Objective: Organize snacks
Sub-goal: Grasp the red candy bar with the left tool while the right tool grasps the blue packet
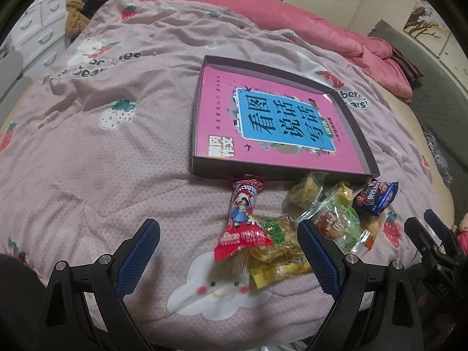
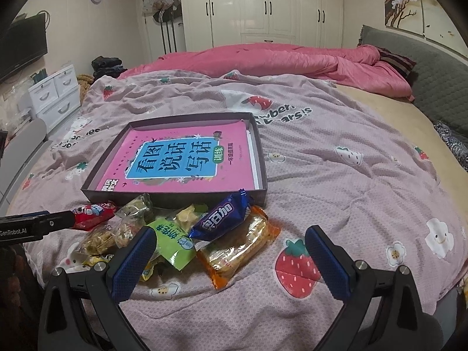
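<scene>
A pile of snack packets lies on the bed just before a shallow dark box (image 1: pixel 361 143) (image 2: pixel 261 158) that holds a pink book (image 1: pixel 263 122) (image 2: pixel 181 161). The pile has a red packet (image 1: pixel 244 219) (image 2: pixel 92 213), a blue packet (image 1: pixel 376 197) (image 2: pixel 223 219), an orange packet (image 2: pixel 239 248), a green packet (image 1: pixel 336 219) (image 2: pixel 172 241) and yellow ones (image 1: pixel 278 260). My left gripper (image 1: pixel 229 248) is open, low over the red and yellow packets. My right gripper (image 2: pixel 231 256) is open over the blue and orange packets. Neither holds anything.
The bed has a mauve strawberry-print cover (image 1: pixel 102 161) (image 2: pixel 351 190) and a pink duvet (image 2: pixel 278 58) bunched at the far side. White drawers (image 2: pixel 55 96) stand at the left, wardrobes (image 2: pixel 263 5) behind, a grey headboard (image 2: pixel 424 67) at the right.
</scene>
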{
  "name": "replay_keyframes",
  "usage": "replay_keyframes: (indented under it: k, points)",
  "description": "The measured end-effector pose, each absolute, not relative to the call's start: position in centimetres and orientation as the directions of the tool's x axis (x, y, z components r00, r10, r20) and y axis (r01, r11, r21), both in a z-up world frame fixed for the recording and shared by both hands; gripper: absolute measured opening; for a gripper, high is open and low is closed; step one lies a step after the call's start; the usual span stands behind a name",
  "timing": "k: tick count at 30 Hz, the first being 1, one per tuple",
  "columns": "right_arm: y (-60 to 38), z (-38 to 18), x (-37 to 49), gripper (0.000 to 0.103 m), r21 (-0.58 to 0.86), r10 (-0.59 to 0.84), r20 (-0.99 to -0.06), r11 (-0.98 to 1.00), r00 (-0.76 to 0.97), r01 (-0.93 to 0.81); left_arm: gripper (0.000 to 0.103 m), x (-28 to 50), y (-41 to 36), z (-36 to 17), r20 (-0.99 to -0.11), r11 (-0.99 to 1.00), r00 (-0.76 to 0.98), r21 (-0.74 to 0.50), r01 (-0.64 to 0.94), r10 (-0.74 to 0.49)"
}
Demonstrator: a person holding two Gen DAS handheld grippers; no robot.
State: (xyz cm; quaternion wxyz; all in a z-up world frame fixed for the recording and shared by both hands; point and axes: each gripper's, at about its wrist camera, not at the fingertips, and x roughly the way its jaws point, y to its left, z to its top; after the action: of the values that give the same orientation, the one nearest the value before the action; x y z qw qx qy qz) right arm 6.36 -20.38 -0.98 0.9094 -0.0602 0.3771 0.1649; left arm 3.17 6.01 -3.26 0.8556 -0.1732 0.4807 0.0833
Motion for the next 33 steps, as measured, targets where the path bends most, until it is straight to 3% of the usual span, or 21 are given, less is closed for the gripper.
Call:
replay_keyframes:
  k: [17,21,24,28,33]
  points:
    - [-19.8,-3.3,10.7,0.1,0.043,0.221,-0.751,0.957,0.622,-0.288,0.095,6.1,5.8,-5.3,-0.879,0.943,0.475,-0.195,-0.268,-0.047]
    - [-19.2,-3.9,11.4,0.086,0.039,0.217,-0.761,0.956,0.611,-0.292,0.095,6.4,5.9,-5.6,-0.882,0.949,0.471,-0.173,-0.265,-0.029]
    - [-19.0,-4.4,11.8,0.068,0.06,0.238,-0.772,0.95,0.589,-0.306,0.094,6.7,6.0,-5.8,-0.885,0.951,0.464,-0.168,-0.26,-0.03]
    - [-18.6,-4.9,12.1,0.052,0.073,0.255,-0.782,0.944,0.569,-0.323,0.075,7.1,5.8,-6.1,-0.888,0.958,0.458,-0.151,-0.242,-0.025]
    - [-18.7,-5.2,12.5,0.049,0.094,0.266,-0.783,0.944,0.563,-0.315,0.054,7.6,5.6,-6.8,-0.898,0.96,0.437,-0.17,-0.223,-0.057]
